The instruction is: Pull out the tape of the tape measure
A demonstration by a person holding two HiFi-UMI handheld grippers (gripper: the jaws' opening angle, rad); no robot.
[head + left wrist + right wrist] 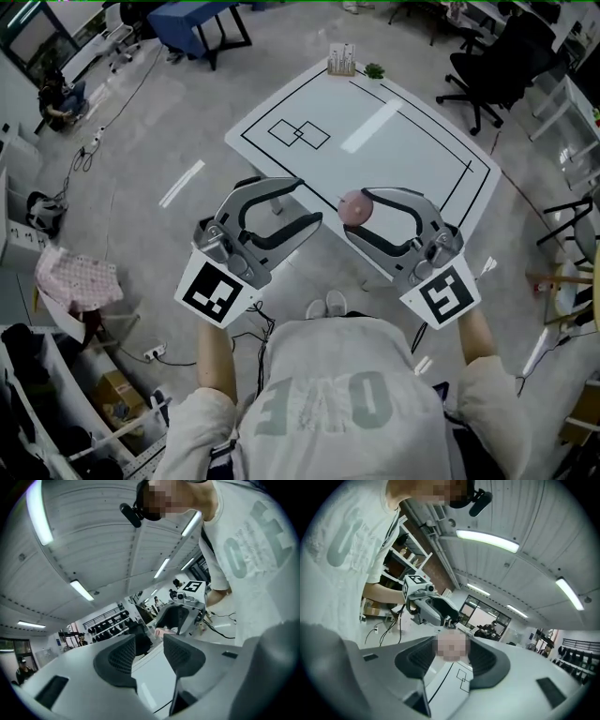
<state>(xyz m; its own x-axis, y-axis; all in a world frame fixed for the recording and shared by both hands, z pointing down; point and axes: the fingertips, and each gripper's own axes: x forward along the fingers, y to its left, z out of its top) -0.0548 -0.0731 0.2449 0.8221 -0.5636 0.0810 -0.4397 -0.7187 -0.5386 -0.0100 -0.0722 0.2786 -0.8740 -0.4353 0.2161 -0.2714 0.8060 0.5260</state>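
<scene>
1. A person (347, 403) is standing at the near edge of a white table (375, 122), holding both grippers out in front of the chest.
2. The left gripper (309, 202) and the right gripper (355, 213) are pointing at each other, roughly level, with their tips near one another but apart.
3. Both are hanging above the table's near edge, partly over the grey floor (187, 112).
4. The right gripper is clamping the tape measure (356, 204), a small, round, pink case, close to the tips of its jaws.
5. In the right gripper view the case is filling the gap between the pads (415, 658). It is blurred there, so the pads only seem to be pressing on both of its sides.
6. The left gripper is standing partly open, and nothing is sitting between its own pads.
7. In the left gripper view only the white table top is showing through that gap.
8. In that same view the pink case is showing beyond the left jaws, held in the right gripper and clear of the left one.
9. Black lines (300, 134) are running across the table top, well away from both grippers.
</scene>
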